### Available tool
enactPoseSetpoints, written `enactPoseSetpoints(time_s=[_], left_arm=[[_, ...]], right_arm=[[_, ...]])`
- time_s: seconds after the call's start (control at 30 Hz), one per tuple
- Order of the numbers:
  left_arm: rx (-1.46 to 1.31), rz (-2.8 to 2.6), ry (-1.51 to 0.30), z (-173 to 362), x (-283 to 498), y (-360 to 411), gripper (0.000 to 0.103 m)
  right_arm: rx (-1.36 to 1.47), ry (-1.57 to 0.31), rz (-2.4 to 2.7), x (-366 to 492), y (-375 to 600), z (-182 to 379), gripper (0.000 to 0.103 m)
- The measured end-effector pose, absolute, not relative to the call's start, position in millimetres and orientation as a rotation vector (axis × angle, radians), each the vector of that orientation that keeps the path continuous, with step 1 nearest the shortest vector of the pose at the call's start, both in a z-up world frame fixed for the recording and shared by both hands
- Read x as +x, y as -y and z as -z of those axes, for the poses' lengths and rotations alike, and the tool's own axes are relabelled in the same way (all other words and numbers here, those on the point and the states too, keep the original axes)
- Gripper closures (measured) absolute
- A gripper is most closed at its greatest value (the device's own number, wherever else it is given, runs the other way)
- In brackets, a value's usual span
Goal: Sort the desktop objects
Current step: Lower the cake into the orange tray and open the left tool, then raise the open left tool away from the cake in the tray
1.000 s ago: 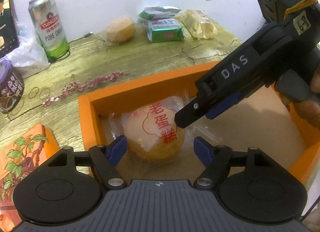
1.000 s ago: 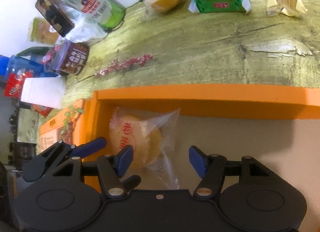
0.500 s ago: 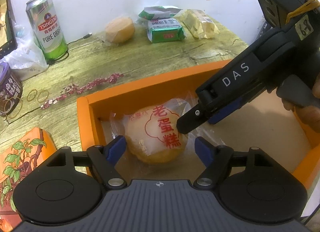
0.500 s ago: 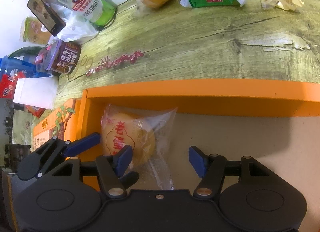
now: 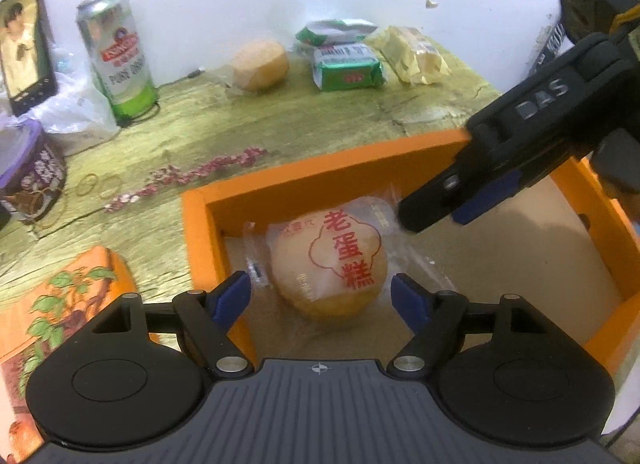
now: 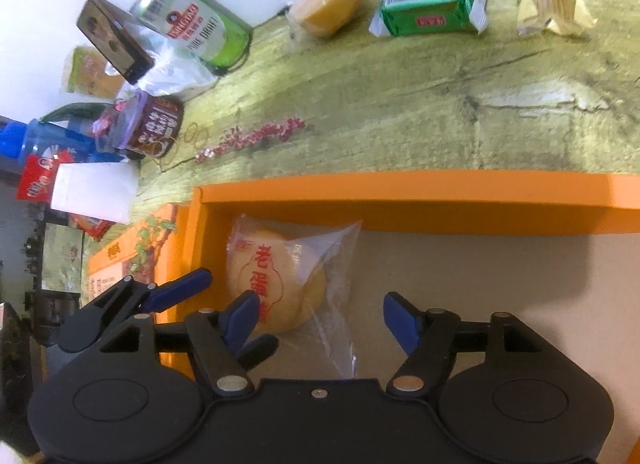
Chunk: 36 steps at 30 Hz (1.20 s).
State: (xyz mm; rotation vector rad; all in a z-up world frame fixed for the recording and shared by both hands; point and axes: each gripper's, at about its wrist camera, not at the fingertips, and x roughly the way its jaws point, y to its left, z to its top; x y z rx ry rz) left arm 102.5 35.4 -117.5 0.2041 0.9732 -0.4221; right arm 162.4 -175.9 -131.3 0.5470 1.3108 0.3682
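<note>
A round cake in a clear wrapper with red characters (image 5: 328, 264) lies in the left corner of the orange box (image 5: 320, 188). My left gripper (image 5: 322, 296) hangs over it, jaws opening. The cake sits between its blue pads (image 5: 234, 292) without either pad pressing on it. My right gripper (image 5: 432, 216) hovers at the cake's upper right, just off the wrapper. In the right wrist view the right gripper (image 6: 322, 318) is also opening. Only the wrapper's loose clear end (image 6: 336, 264) lies between its pads, untouched. The cake (image 6: 272, 280) sits by its left pad, and the left gripper (image 6: 180, 292) shows beside it.
On the wooden table behind the box stand a green beer can (image 5: 120, 60), another wrapped cake (image 5: 260, 64), a green packet (image 5: 346, 72) and a yellow cracker pack (image 5: 412, 56). A purple jar (image 5: 28, 180), a pink bead string (image 5: 192, 180) and an orange printed box (image 5: 60, 304) lie at the left.
The right gripper's tip, which lay on the cake's wrapper, has drawn back up and to the right. Both pairs of jaws stand a little wider. The cake stays in the box.
</note>
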Motion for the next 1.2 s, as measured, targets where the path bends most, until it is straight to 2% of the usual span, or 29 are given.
enactPoseSetpoints(time_s=[0.13,0.23,0.33,0.53,0.73,1.2], left_arm=[[0.173,0.379,-0.954,98.0,88.9,-54.9,0.021],[0.155,0.323,-0.978,93.7,79.8,-72.5,0.02],[0.104,0.282,-1.043,99.9,73.9,-88.5,0.02],[-0.015,0.272,-1.141,118.7,64.5,-96.6,0.02],[-0.008,0.314,-1.18,126.0,55.2,-82.3,0.019],[0.015,0.319,-1.202,122.0,32.9,-70.2,0.018]], right_arm=[[0.544,-1.226,-0.397,143.6,199.7,100.2,0.035],[0.494,-1.14,-0.34,119.3,230.1,76.8,0.025],[0.477,-1.105,-0.219,97.6,270.6,68.1,0.024],[0.535,-1.206,0.002,69.0,333.3,99.4,0.02],[0.593,-1.289,0.019,59.1,338.7,133.3,0.02],[0.464,-1.3,-0.038,70.8,326.4,133.8,0.019]])
